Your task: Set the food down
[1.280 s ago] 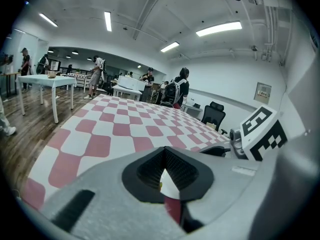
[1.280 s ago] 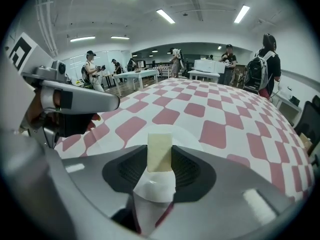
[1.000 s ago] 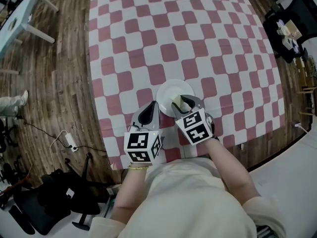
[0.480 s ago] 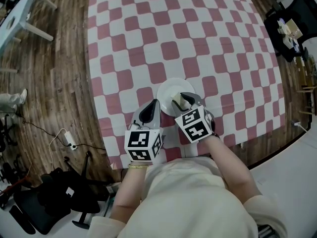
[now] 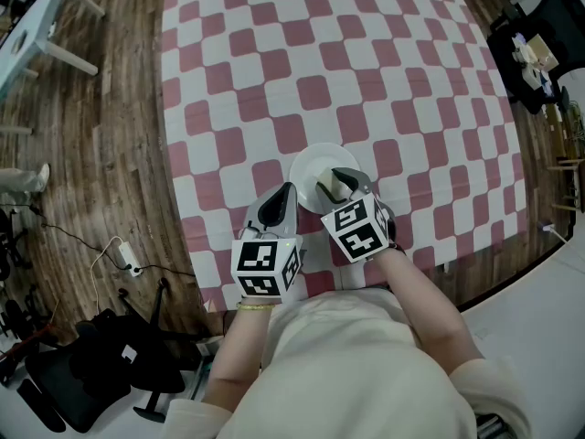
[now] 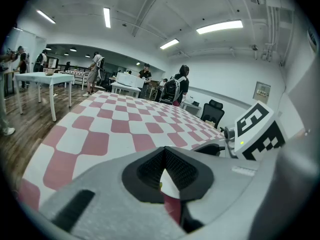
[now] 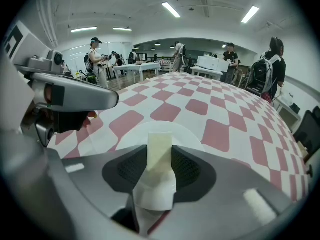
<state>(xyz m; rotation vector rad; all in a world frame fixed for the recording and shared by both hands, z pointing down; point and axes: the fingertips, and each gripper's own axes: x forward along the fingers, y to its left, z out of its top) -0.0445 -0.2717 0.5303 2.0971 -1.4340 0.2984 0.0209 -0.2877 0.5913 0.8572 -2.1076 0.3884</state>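
The right gripper (image 5: 336,183) has crept a little toward 12 o'clock, carrying the food (image 5: 326,187) further in over the white plate (image 5: 309,161); the left gripper (image 5: 277,208) has hardly shifted. The right jaws are clamped on the food, a pale upright block, which hangs over the plate's 5 o'clock part near the 6 o'clock edge of the checked tablecloth (image 5: 366,62). Whether it touches the plate yet I cannot tell. The left gripper sits at the plate's 8 o'clock, jaws drawn together on nothing. To finish well, lower straight down until the block rests flat, then part the jaws gently and lift away without tipping it.
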